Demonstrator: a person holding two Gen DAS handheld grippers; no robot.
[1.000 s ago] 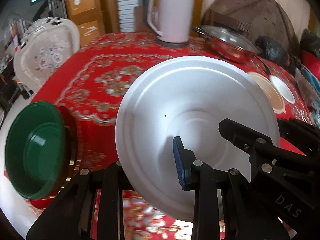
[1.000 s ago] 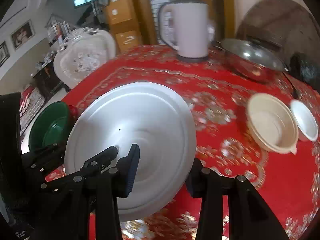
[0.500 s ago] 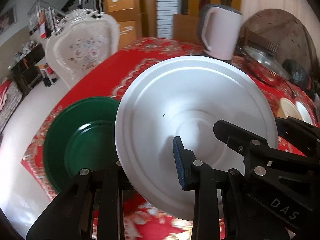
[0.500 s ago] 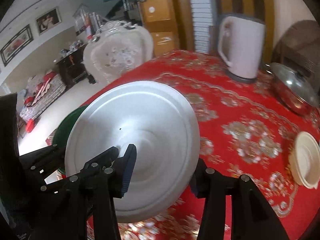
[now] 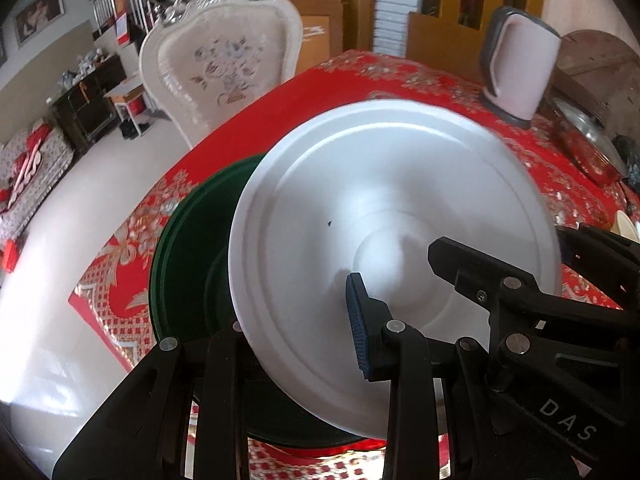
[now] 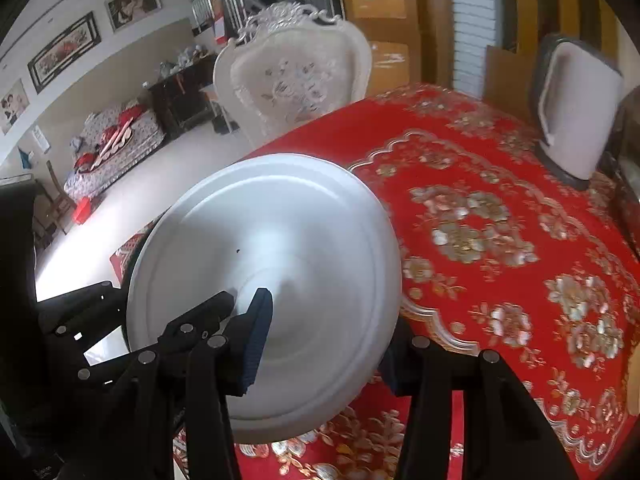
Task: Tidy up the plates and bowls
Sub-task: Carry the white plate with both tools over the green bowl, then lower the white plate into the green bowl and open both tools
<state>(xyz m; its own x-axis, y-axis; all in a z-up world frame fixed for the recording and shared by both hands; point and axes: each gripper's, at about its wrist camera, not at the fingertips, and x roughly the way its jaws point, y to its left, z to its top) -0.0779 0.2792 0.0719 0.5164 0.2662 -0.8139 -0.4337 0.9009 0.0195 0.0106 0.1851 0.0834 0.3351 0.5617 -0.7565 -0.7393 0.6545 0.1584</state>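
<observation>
While both tongs grip it, white plate (image 5: 360, 216) overlaps empty green bowl (image 5: 188, 264).

This is a lived-in home's dining and living room: a red floral tablecloth (image 6: 500, 208) with a white kettle (image 5: 520, 76) at the far right, an ornate chair (image 6: 296, 76), framed pictures (image 6: 64, 52) at the far left and a staircase (image 5: 120, 12).

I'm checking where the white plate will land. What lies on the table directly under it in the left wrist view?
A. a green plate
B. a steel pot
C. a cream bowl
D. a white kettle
A: the green plate shows dark from behind the white plate's left edge and bottom.
</observation>
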